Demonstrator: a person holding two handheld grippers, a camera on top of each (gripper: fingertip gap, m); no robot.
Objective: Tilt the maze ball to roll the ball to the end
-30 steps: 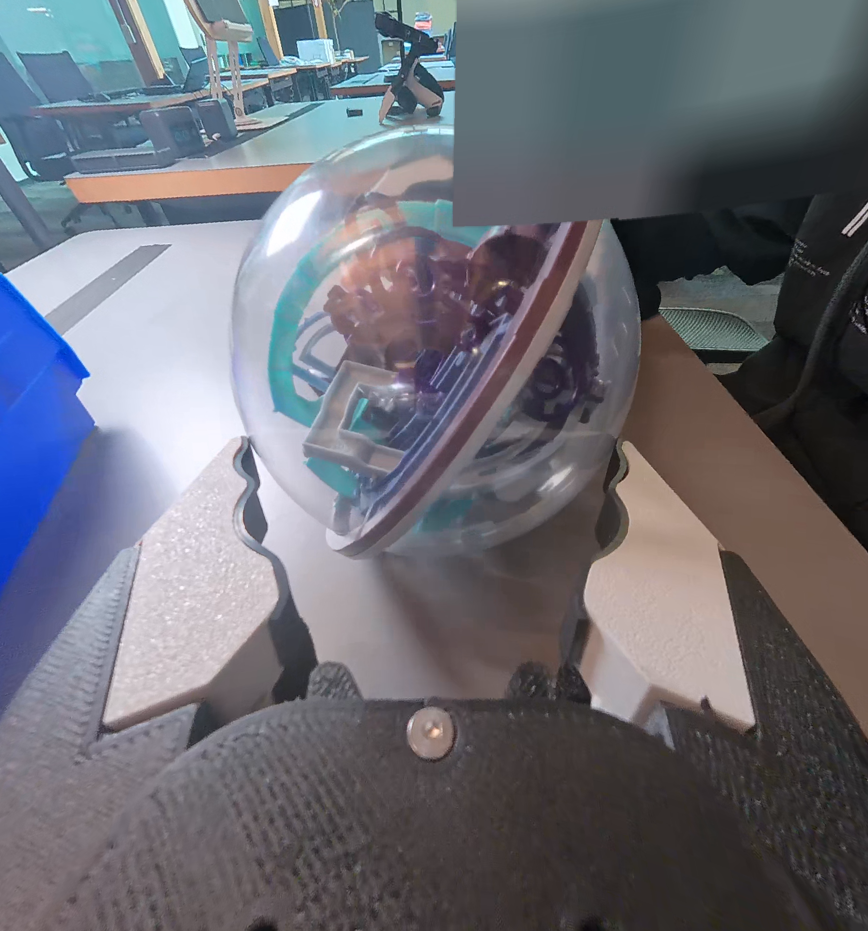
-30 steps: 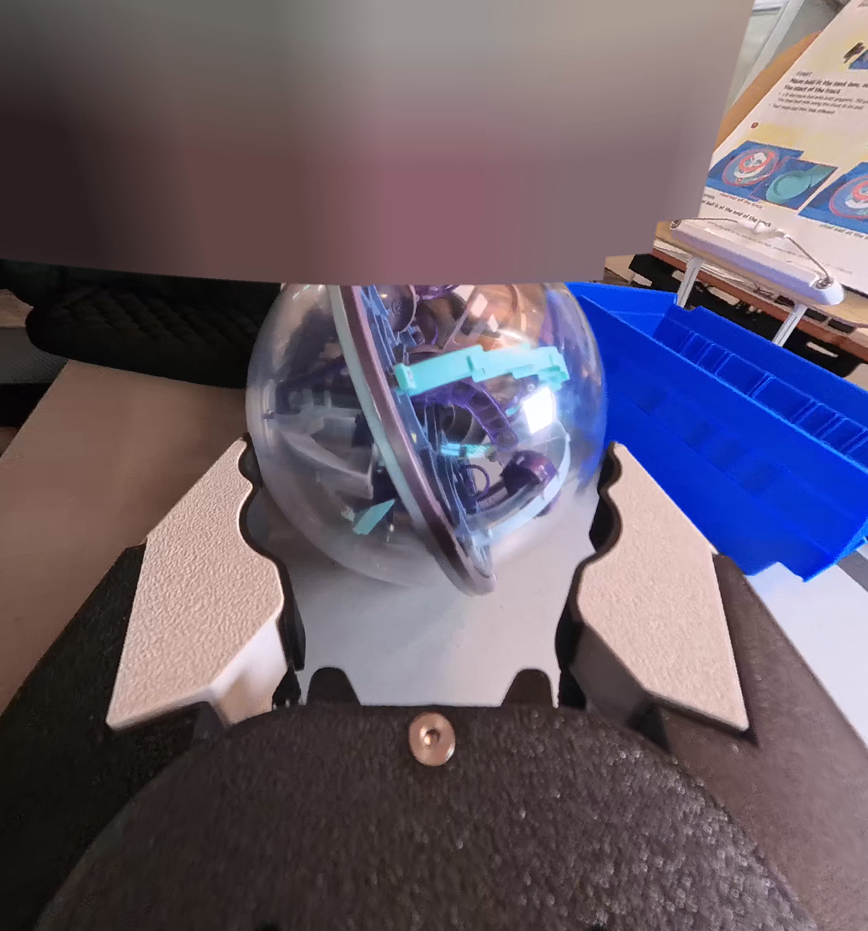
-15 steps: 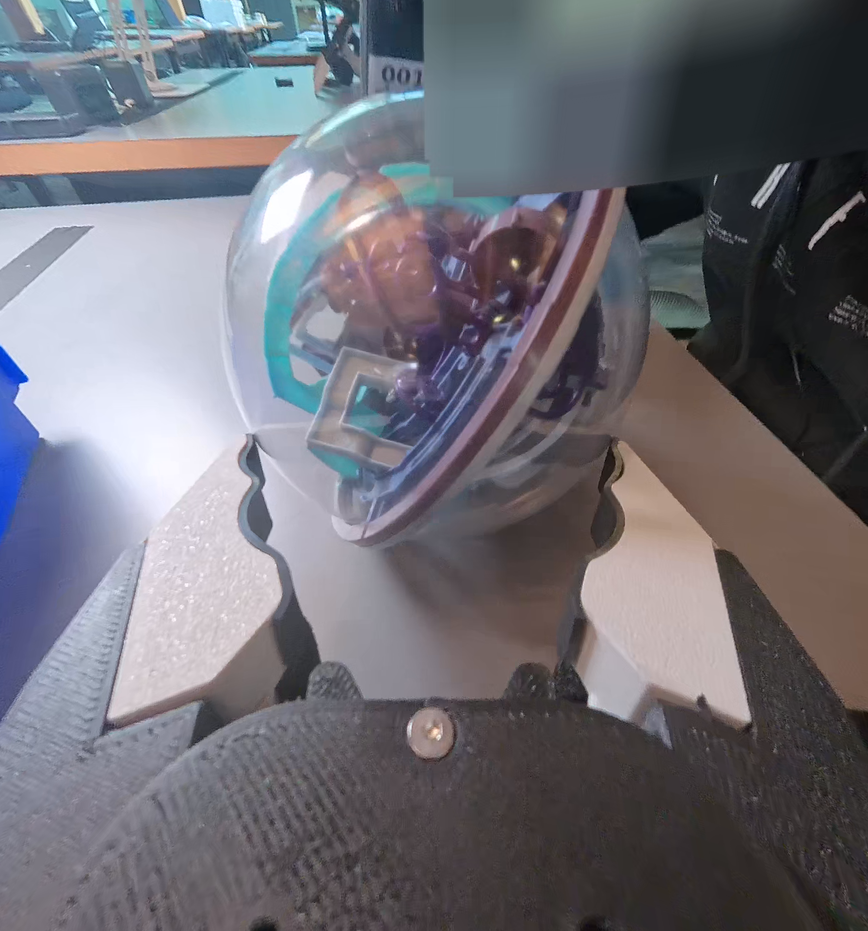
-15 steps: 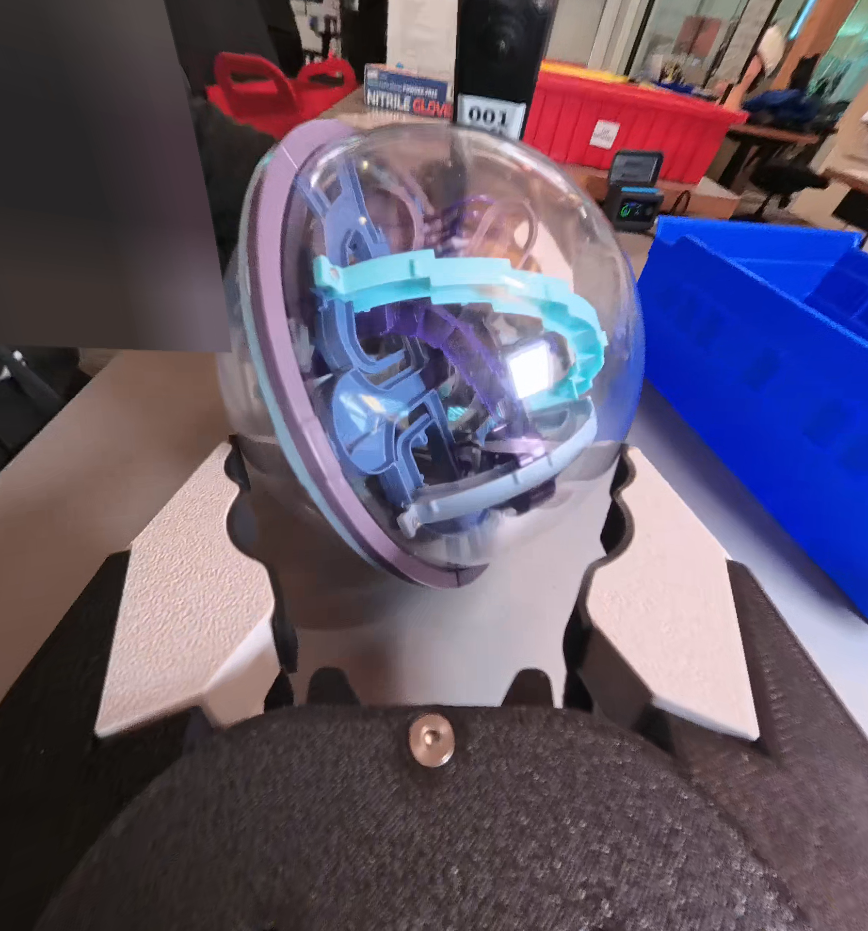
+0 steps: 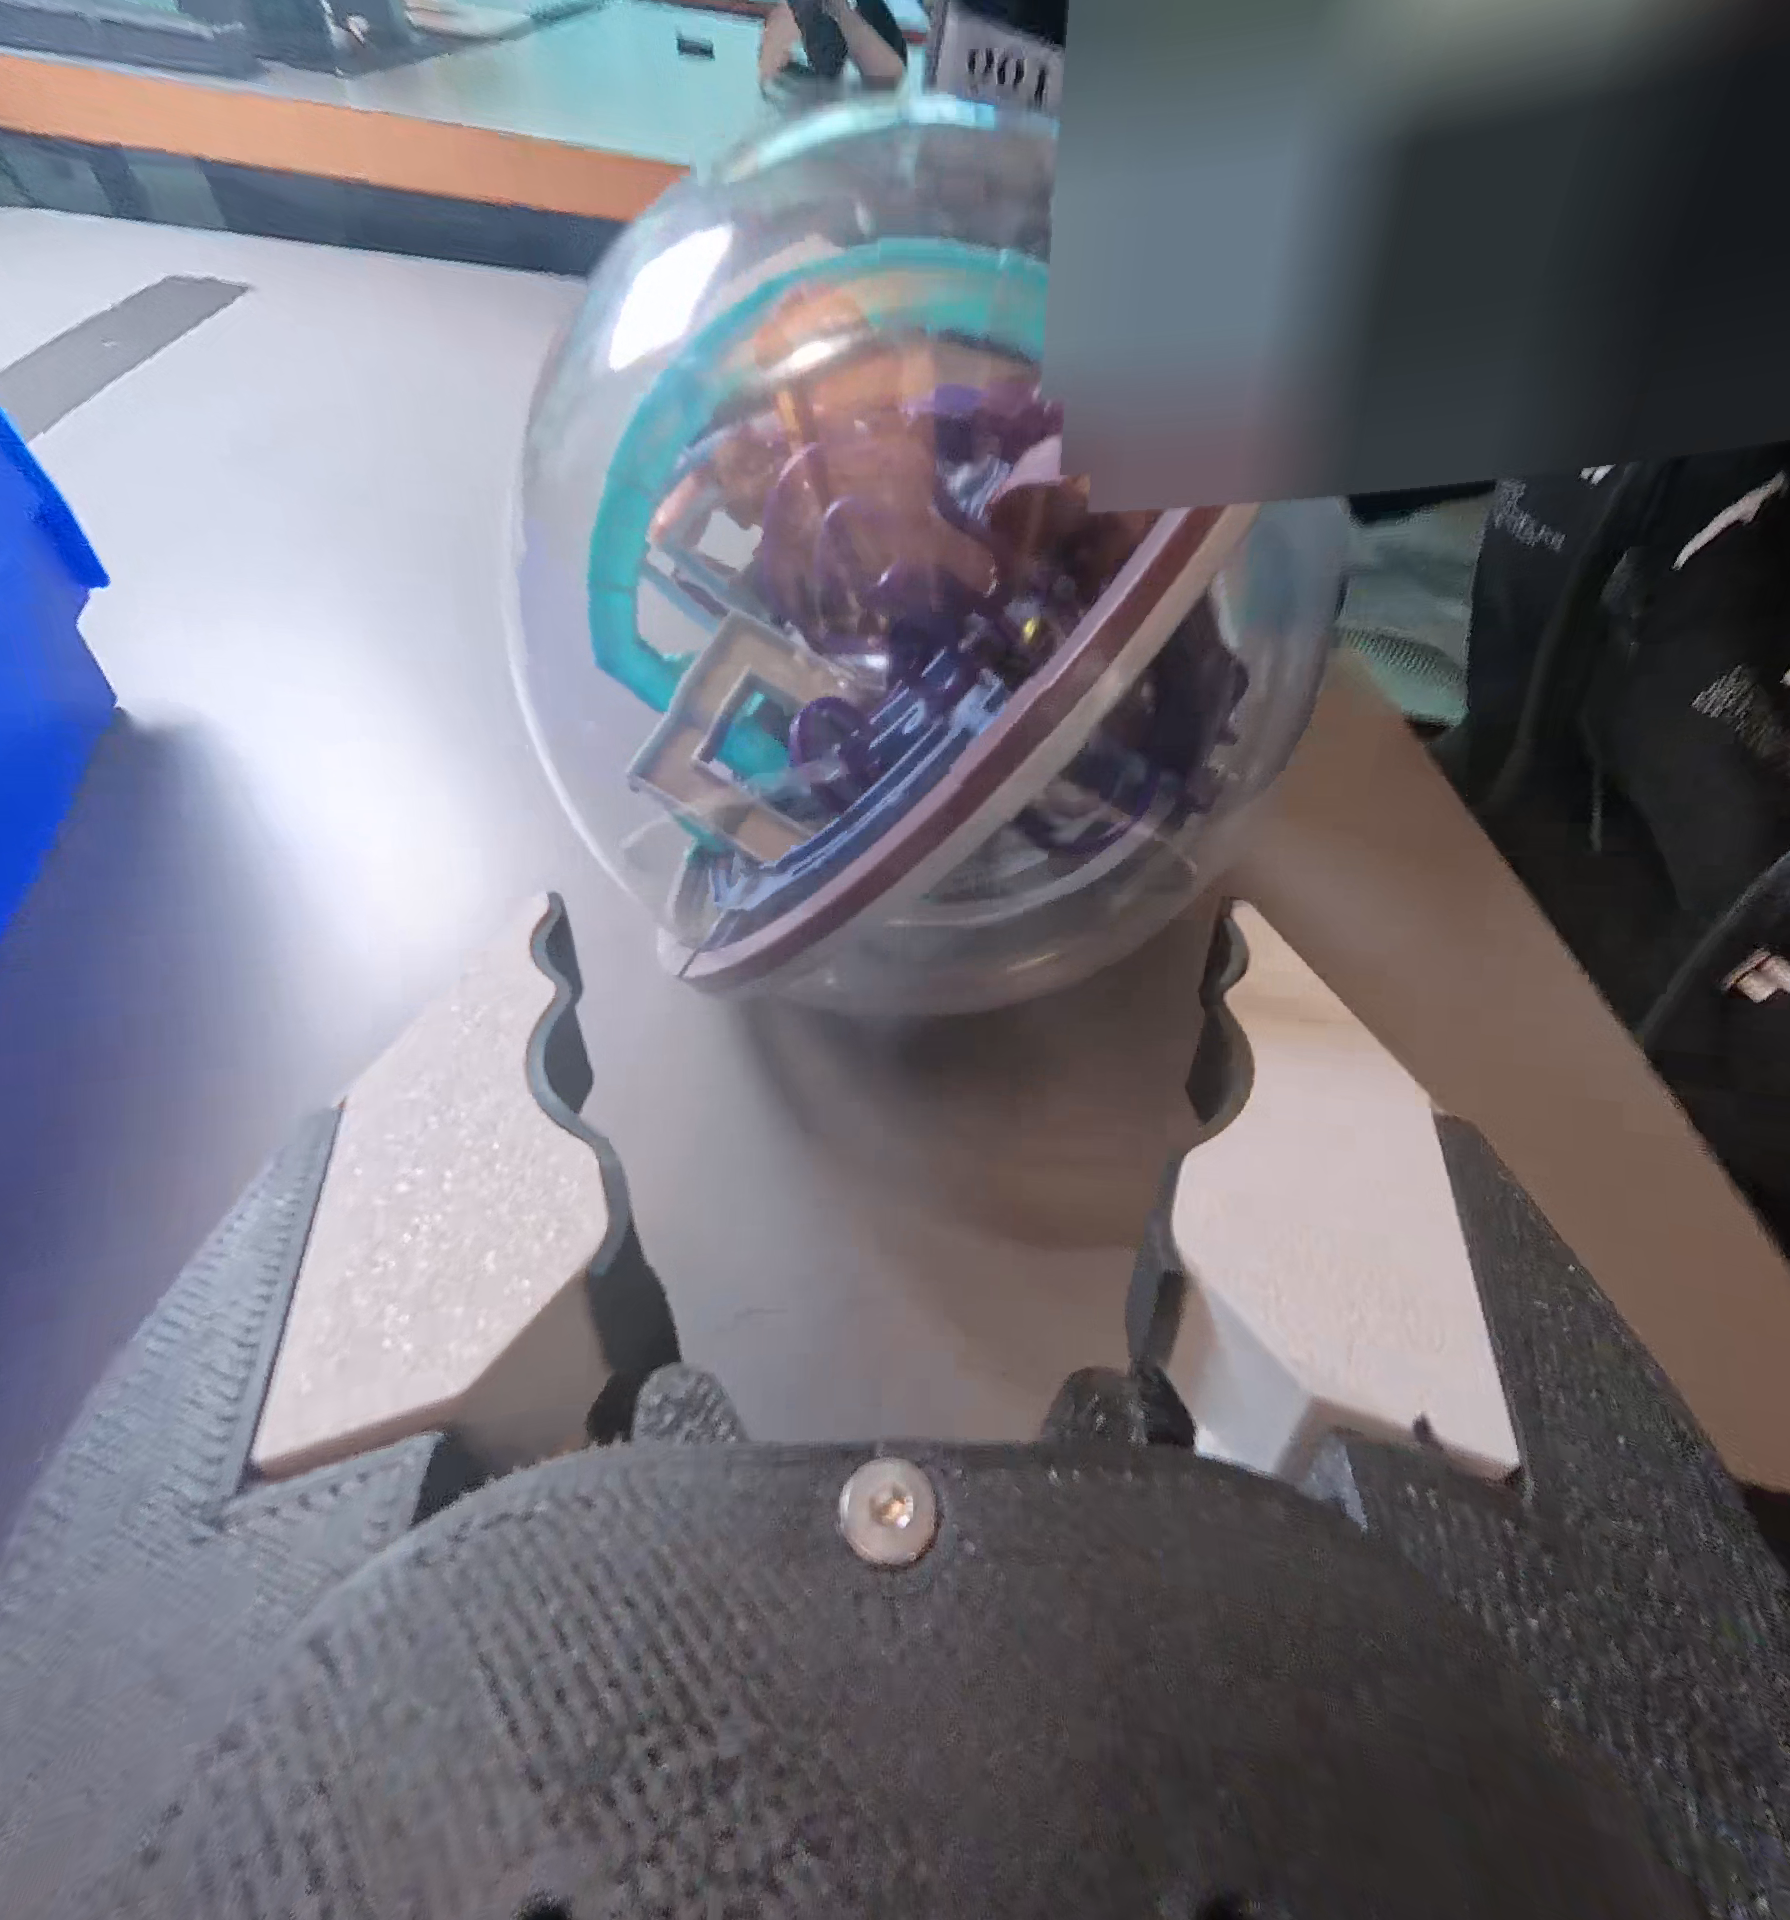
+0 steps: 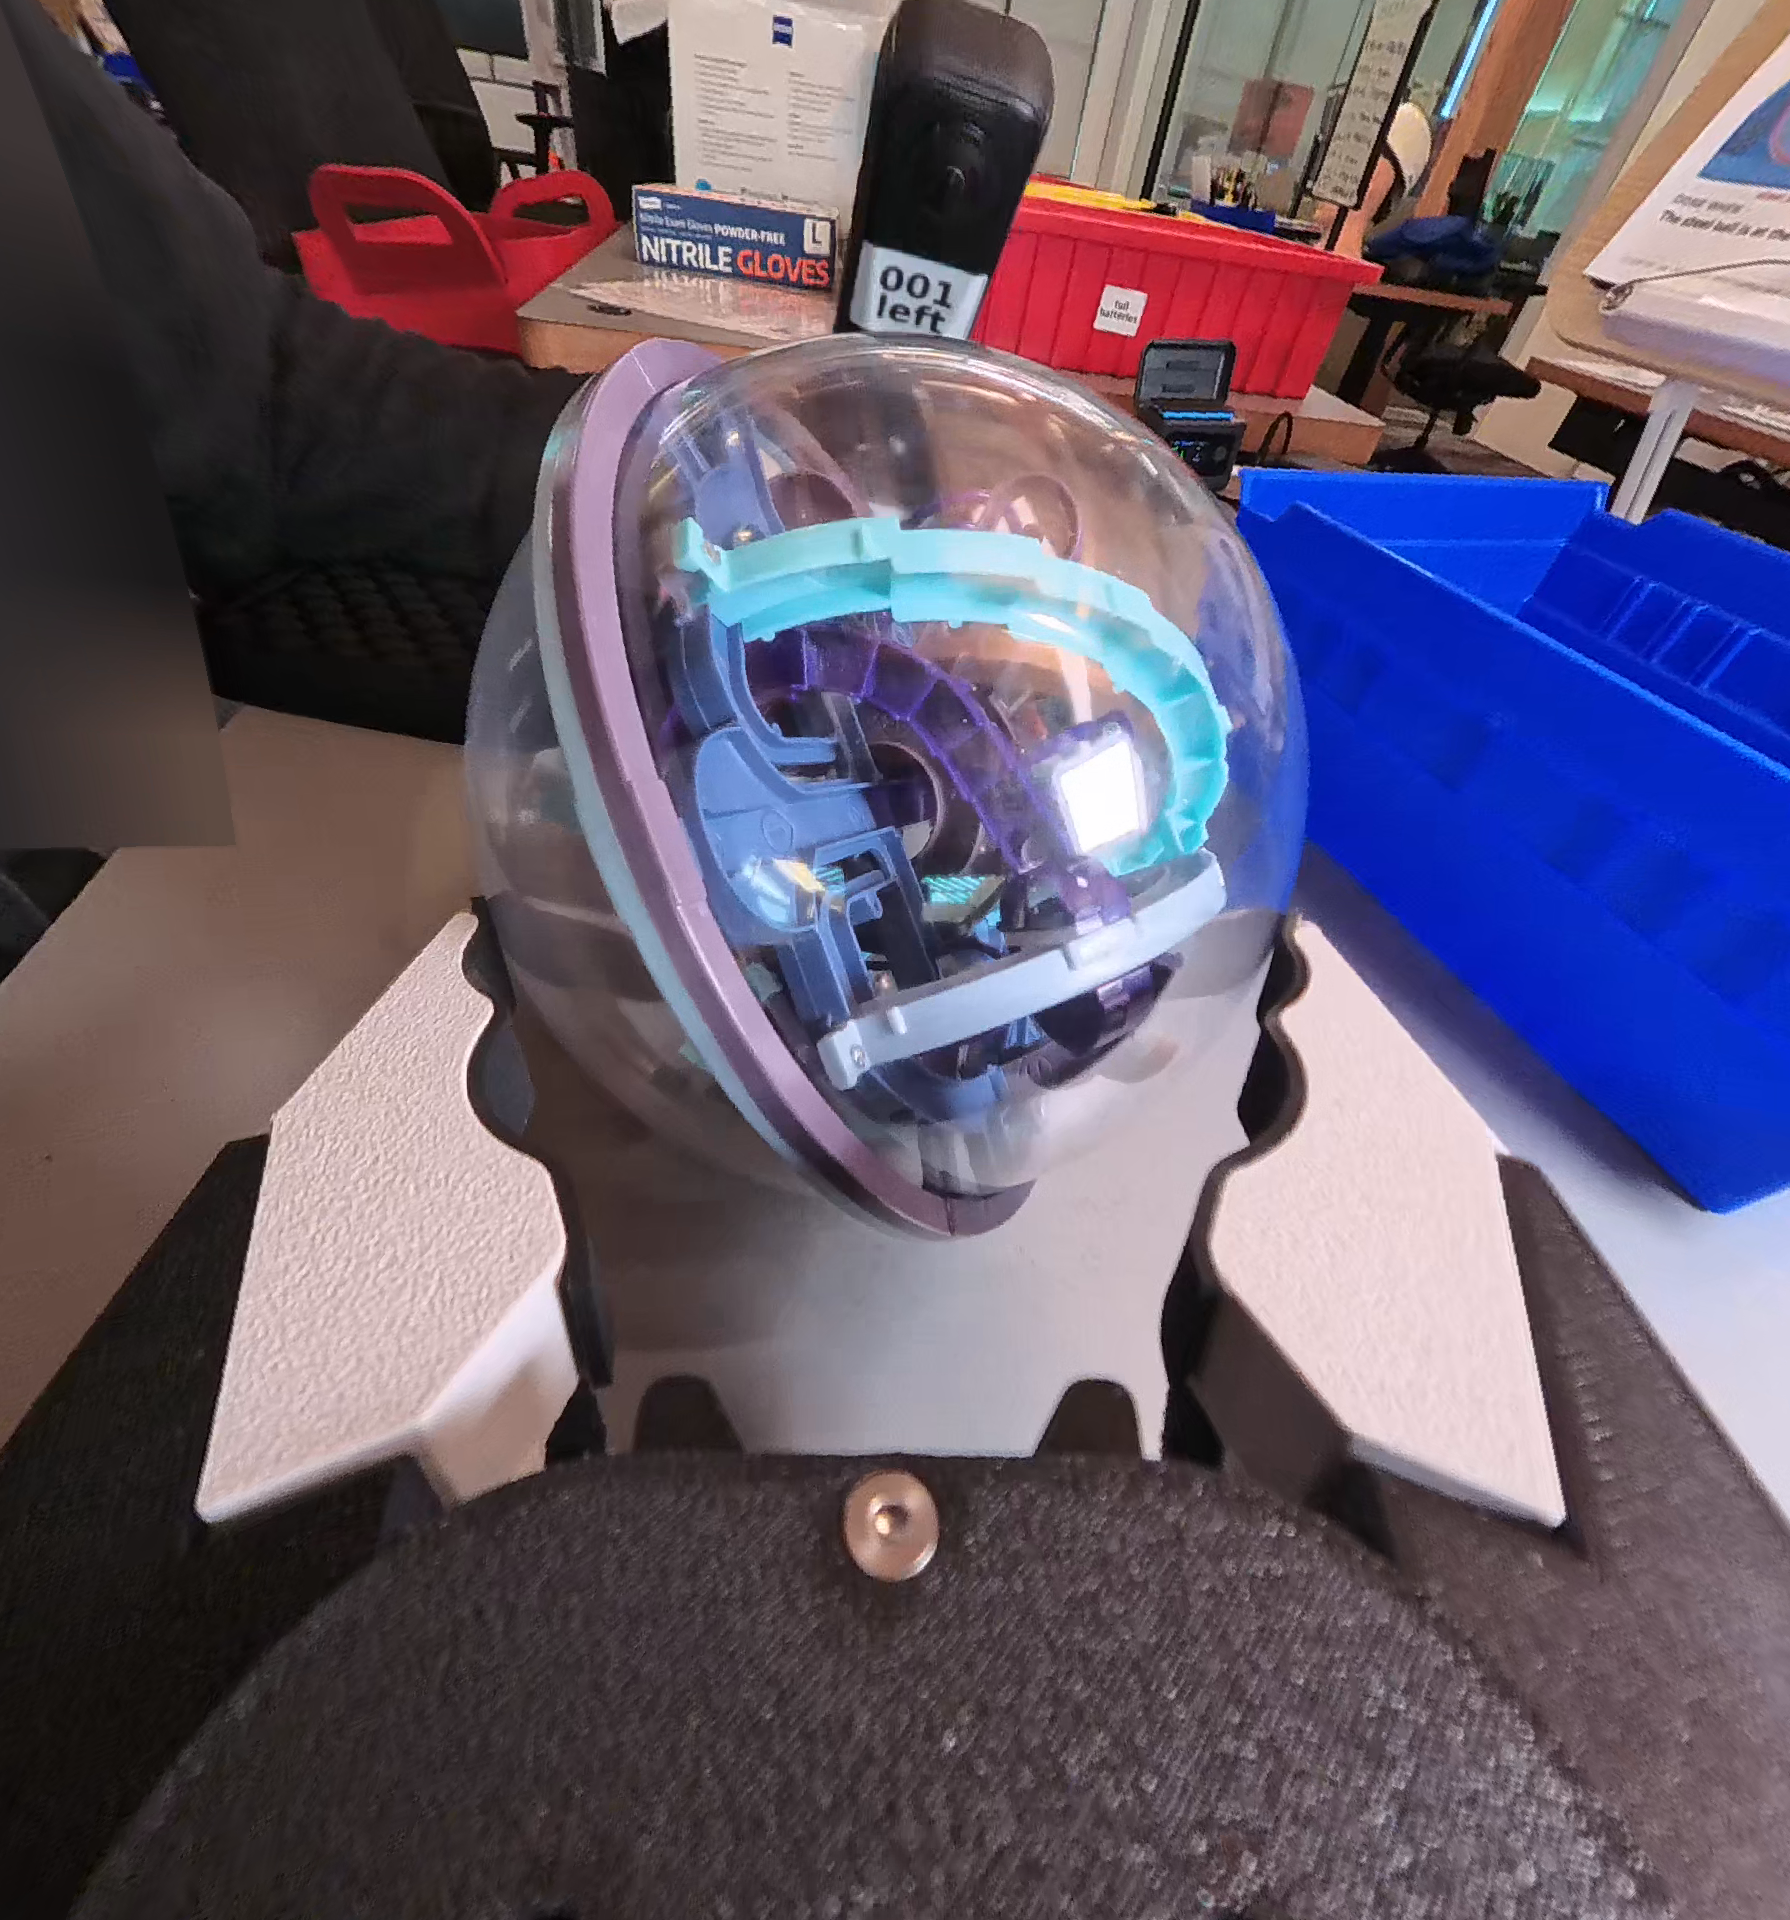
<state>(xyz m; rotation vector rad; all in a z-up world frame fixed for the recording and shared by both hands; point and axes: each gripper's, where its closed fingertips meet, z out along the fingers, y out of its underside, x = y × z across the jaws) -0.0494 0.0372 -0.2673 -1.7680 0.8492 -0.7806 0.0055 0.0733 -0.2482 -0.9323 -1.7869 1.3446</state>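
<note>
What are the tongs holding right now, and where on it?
The right tongs clamp the maze ball by opposite sides of its clear shell, below the middle. The left tongs hold nothing.

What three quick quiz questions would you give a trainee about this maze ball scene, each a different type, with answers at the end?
1. True or false: the maze ball sits between the two fingers of the right gripper.
2. Multiple choice: what colour is the storage bin on the table beside the ball? A white, B blue, C green.
3. Short answer: is the ball's purple seam ring level or tilted?

Key: 1 true; 2 B; 3 tilted.
</note>
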